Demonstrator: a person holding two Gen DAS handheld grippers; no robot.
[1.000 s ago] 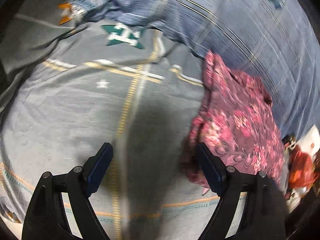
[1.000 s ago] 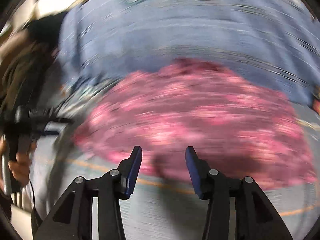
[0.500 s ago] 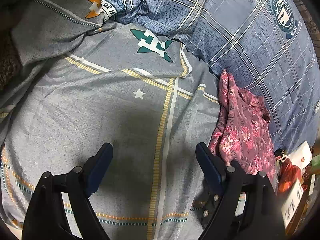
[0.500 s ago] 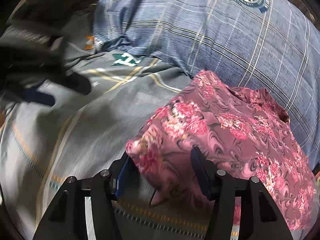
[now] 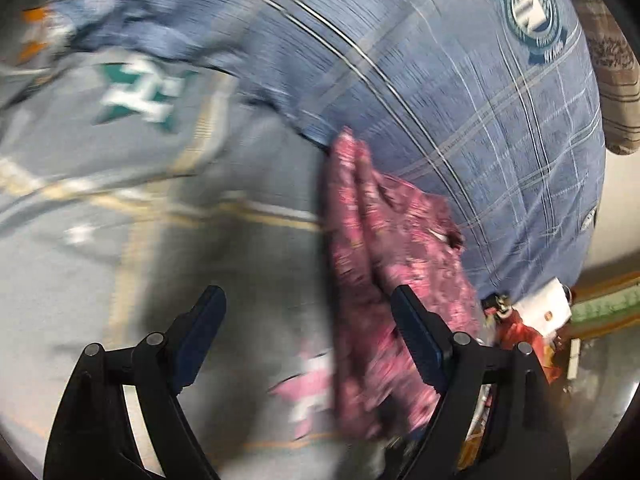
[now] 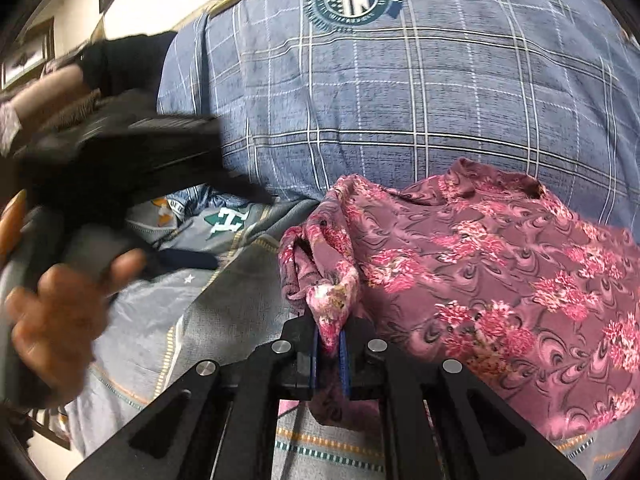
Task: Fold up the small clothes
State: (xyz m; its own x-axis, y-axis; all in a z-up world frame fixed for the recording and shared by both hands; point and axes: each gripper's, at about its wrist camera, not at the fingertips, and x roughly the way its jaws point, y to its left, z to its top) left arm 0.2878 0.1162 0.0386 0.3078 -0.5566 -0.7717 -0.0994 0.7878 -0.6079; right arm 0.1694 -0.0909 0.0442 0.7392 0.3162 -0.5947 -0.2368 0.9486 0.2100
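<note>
Garment: a crumpled maroon cloth printed with pink flowers (image 6: 500,264) is seen lying on the grey bedsheet with yellow stripes (image 6: 224,308), its far edge against the blue checked pillow (image 6: 400,100).
Right gripper (image 6: 331,344): now clamped on the garment's near-left corner, where half a second ago the corner only lay between parted jaws; a pinch of flowered fabric is squeezed between the blue pads.
Left gripper (image 5: 308,340): jaws are held wide, nothing between them; the garment's left edge (image 5: 360,264) is seen just by the right-hand finger, a little closer than before.
Left hand (image 6: 60,300): caught blurred at the left of the right wrist view, wrapped round the dark handle.
Meaning: the first corner is judged secured, so the fold can be started once a second hold is taken.
Next call: the open tongs would likely be brought onto the garment's left edge.
Risk: thin, slippery-looking fabric may be pulled free if lifted by one corner alone.
</note>
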